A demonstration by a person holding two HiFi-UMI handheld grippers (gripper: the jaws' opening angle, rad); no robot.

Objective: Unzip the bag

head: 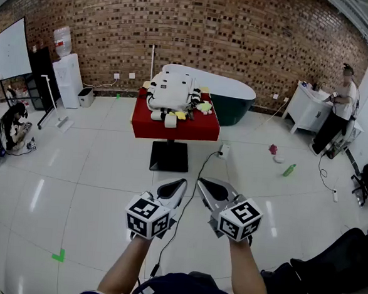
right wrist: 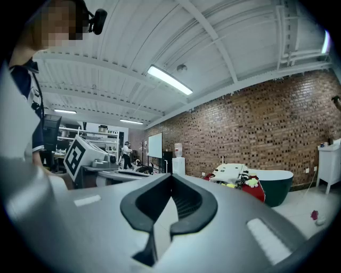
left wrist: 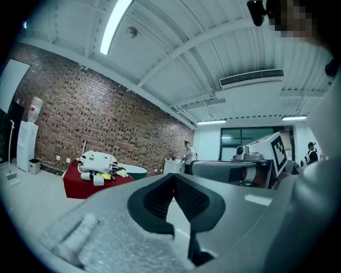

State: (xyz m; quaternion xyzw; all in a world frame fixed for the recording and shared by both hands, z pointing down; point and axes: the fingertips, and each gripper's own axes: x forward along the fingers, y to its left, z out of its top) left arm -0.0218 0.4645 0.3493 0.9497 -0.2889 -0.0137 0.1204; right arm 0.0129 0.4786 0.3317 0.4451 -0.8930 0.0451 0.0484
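A white bag [head: 171,89] lies on a red-covered table [head: 146,125] far ahead of me, with small toys beside it. It also shows small in the left gripper view as the bag [left wrist: 96,161] and in the right gripper view as the bag [right wrist: 230,172]. Both grippers are held close to my body, well short of the table. My left gripper [head: 180,186] is shut with nothing between its jaws. My right gripper [head: 201,183] is shut and empty too, its tip close to the left one.
A dark green bathtub [head: 234,103] stands behind the table. A water dispenser [head: 68,72] and a whiteboard [head: 12,47] are at the left wall. A person [head: 337,110] stands by a white cabinet at the right. A cable [head: 190,194] runs over the white floor; a green bottle [head: 288,170] lies there.
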